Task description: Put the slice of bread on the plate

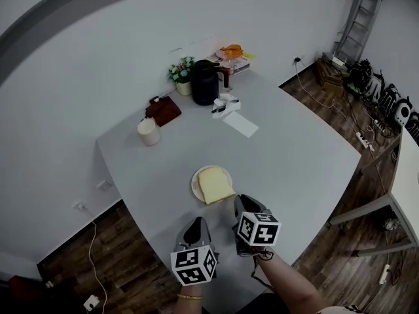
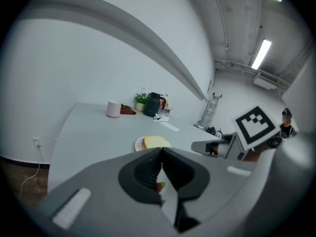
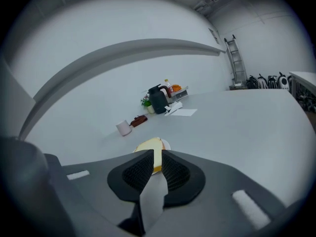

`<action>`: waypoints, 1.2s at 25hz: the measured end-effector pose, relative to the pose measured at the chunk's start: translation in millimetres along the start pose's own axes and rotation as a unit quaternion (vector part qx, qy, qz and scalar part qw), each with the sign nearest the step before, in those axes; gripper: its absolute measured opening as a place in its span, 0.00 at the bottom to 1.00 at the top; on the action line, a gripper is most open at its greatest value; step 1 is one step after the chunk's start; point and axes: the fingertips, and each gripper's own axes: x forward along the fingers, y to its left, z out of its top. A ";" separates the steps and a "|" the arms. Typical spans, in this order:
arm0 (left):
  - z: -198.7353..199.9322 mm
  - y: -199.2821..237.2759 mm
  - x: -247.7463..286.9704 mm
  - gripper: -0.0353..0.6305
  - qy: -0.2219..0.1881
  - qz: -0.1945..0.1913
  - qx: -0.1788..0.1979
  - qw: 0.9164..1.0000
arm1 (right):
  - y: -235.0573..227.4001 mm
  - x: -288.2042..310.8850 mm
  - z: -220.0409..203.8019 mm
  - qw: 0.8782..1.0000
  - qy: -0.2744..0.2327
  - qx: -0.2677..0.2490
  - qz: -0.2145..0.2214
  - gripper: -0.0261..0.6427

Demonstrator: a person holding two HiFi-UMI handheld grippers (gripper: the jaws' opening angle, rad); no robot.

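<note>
A pale yellow slice of bread (image 1: 215,184) lies flat on a small white plate (image 1: 196,183) on the grey table. Part of the slice overhangs the plate's near right rim. My right gripper (image 1: 243,205) hovers just short of the bread's near corner. In the right gripper view its jaws (image 3: 157,153) stand a narrow gap apart, with nothing between them. The bread (image 3: 150,144) shows beyond that gap. My left gripper (image 1: 196,226) hangs nearer to me and to the left, over the table's front edge. Its jaws (image 2: 161,151) meet at the tips, empty.
At the table's far end stand a black kettle (image 1: 205,82), a small flower pot (image 1: 182,74), a white cup (image 1: 148,131), a brown pouch (image 1: 163,110) and a sheet of paper (image 1: 240,124). A ladder (image 1: 359,18) and cables lie beyond the table on the right.
</note>
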 end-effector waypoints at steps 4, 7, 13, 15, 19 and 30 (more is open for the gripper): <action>0.2 -12.7 -19.2 0.06 -0.007 -0.001 -0.006 1.000 | 15.3 -38.8 1.9 0.999 -0.014 -0.043 0.018 0.06; -3.8 -20.0 -34.8 0.06 -0.007 0.004 -0.014 1.000 | 26.3 -67.7 -6.3 0.998 -0.021 -0.048 0.037 0.04; -14.5 -34.3 -64.7 0.06 -0.010 0.006 -0.018 1.000 | 35.7 -111.2 -26.7 0.996 -0.030 -0.061 0.056 0.04; -16.3 -38.2 -70.5 0.06 -0.010 0.007 -0.014 1.000 | 38.0 -118.0 -27.0 0.995 -0.032 -0.065 0.064 0.04; -16.6 -45.4 -79.5 0.06 -0.017 0.009 -0.011 1.000 | 41.4 -128.4 -23.8 0.994 -0.036 -0.079 0.072 0.04; -11.4 -59.7 -89.1 0.06 -0.029 0.007 0.003 1.000 | 43.6 -145.2 -18.0 0.991 -0.047 -0.093 0.082 0.04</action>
